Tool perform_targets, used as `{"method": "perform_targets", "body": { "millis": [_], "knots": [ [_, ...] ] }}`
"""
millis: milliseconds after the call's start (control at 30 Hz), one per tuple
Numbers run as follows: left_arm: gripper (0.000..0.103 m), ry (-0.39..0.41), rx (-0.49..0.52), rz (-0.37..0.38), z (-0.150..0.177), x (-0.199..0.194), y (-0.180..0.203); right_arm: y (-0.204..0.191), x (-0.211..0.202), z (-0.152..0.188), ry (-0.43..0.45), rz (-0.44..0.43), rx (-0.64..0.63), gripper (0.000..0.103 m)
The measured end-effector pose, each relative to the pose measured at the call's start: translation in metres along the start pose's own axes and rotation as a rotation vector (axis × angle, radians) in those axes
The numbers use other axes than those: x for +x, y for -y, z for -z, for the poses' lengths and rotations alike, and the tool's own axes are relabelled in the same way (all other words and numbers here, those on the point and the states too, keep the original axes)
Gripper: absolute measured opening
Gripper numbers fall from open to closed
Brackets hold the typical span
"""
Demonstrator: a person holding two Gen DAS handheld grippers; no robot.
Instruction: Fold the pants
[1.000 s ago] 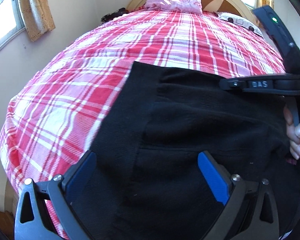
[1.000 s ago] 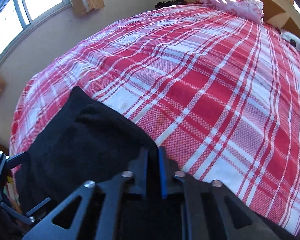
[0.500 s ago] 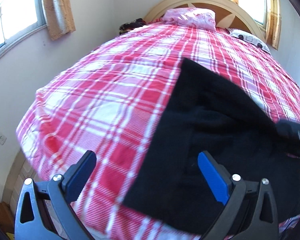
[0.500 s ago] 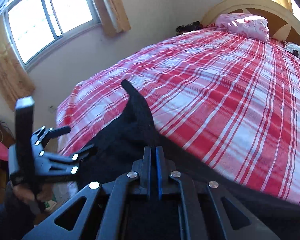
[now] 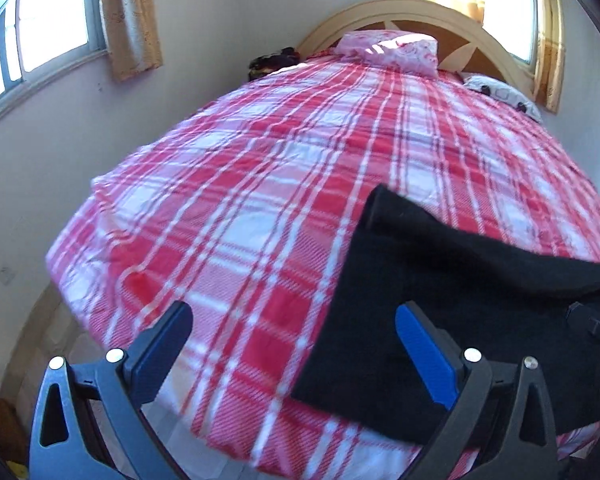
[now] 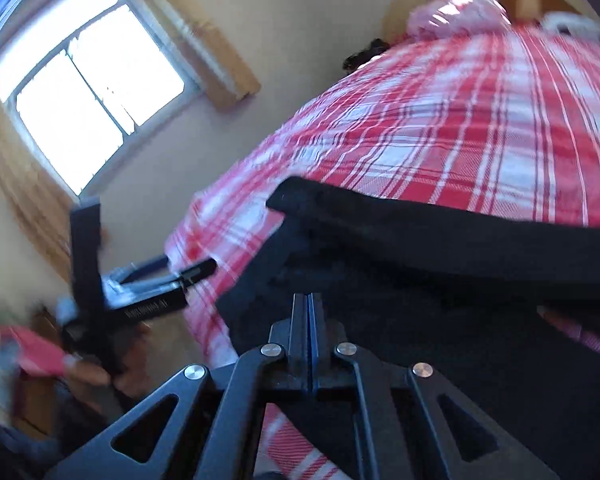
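Note:
The black pants [image 5: 440, 280] lie at the near right of a red-and-white plaid bed [image 5: 280, 184]. My left gripper [image 5: 296, 332] is open and empty, hovering over the bed's near edge just left of the pants. My right gripper [image 6: 308, 304] is shut on the black pants [image 6: 440, 264] and lifts their near part, so a folded edge stretches across the right wrist view. The left gripper also shows in the right wrist view [image 6: 188, 268], off the bed's left corner. Where the pads pinch the cloth is hidden.
A pink pillow [image 5: 388, 46] and a spotted white pillow [image 5: 500, 92] lie by the wooden headboard [image 5: 412, 12]. A dark bundle [image 5: 272, 62] sits at the bed's far left corner. Curtained windows [image 5: 32, 40] line the left wall. The floor drops off beyond the bed's left edge.
My left gripper has pulled back and left, off the pants, staying open. My right gripper, still shut on the cloth, has risen and drawn back, pulling the pants toward the bed's near edge.

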State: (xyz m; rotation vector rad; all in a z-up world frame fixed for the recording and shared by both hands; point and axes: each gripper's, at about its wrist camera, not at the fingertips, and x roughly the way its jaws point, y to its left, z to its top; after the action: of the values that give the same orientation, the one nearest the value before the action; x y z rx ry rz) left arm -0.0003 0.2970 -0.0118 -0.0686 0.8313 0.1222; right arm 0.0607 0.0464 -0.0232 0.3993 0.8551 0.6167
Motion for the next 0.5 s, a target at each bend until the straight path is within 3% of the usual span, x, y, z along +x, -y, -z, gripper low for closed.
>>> {"method": "perform_targets", "body": {
  "millis": [100,133,167,233,333,500],
  "knots": [
    [0.103,-0.037,-0.049,0.103,-0.019,0.021,0.008,0.024,-0.015,-0.003,0.068,-0.031,0.13,0.006],
    [0.103,-0.049,-0.065,0.136,-0.024,0.028,0.012,0.029,-0.018,-0.002,0.074,-0.039,0.16,0.02],
    [0.103,-0.062,-0.079,0.155,-0.027,0.033,0.017,0.037,-0.021,0.0,0.083,-0.046,0.198,0.05],
    [0.1,-0.091,-0.099,0.193,-0.034,0.043,0.027,0.048,-0.031,0.006,0.136,-0.056,0.253,0.075],
    [0.099,-0.13,-0.101,0.215,-0.038,0.057,0.046,0.06,-0.056,0.016,0.246,-0.054,0.306,0.075],
    [0.09,-0.188,-0.143,0.236,-0.044,0.078,0.061,0.076,-0.086,0.022,0.319,0.091,0.352,0.075]
  ]
}}
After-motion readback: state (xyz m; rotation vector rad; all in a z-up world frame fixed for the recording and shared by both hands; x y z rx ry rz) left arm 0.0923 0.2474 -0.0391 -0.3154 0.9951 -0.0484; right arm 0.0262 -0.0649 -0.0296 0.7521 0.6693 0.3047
